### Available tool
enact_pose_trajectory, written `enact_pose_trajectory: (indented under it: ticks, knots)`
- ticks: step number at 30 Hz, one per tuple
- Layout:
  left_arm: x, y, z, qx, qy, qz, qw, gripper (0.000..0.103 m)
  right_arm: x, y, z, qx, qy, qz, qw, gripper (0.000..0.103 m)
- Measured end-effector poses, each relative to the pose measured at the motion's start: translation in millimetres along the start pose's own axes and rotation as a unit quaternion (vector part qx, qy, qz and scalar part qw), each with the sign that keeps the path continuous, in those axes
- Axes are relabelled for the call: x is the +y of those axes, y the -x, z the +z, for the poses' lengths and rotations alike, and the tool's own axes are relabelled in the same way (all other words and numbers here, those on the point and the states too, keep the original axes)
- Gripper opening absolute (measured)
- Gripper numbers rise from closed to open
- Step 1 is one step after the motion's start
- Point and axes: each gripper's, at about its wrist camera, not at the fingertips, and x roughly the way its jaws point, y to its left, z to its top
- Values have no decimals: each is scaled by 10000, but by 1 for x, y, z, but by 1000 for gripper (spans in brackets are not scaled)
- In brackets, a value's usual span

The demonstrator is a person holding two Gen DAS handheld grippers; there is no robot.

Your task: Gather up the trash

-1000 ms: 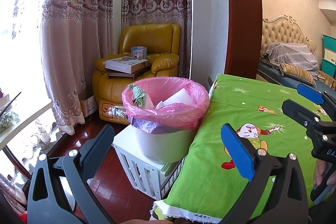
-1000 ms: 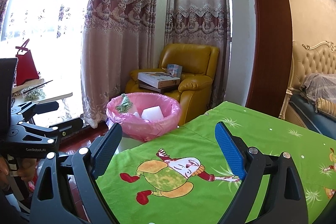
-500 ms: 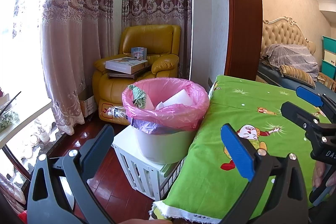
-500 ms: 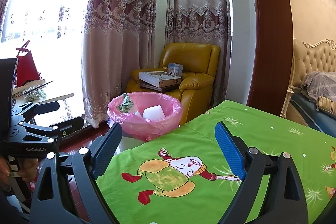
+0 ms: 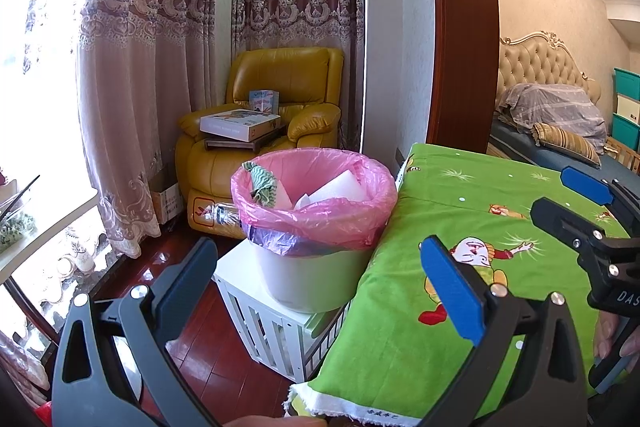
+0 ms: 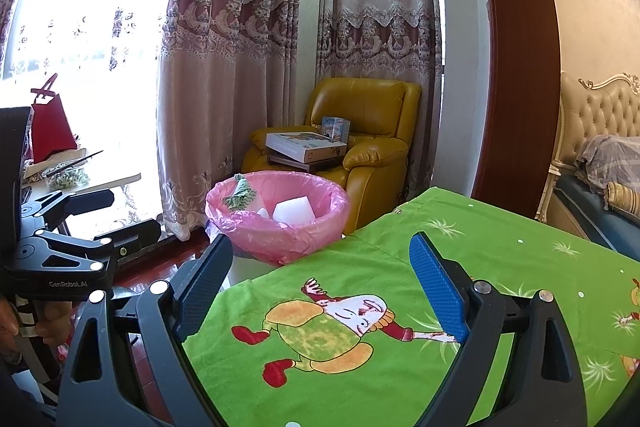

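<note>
Pink bin liner (image 5: 316,215); green cartoon-print cloth (image 5: 460,211); yellow armchair (image 5: 280,87)

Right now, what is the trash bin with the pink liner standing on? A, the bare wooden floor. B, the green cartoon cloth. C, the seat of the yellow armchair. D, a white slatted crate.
D: in the left wrist view the trash bin stands on the flat top of a white slatted crate, beside the edge of the green cartoon cloth, with the yellow armchair behind it.
</note>
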Motion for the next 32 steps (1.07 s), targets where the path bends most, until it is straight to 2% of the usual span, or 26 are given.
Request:
enact_pose_trajectory:
  ticks: [25,32]
  knots:
    - [-5,0,-6,-24,-41,136,9999,99,4,0,-8,65,-1,49,10000,84]
    - [-6,-4,-6,43,-14,66,10000,99,2,1,-9,86,-81,24,9999,85]
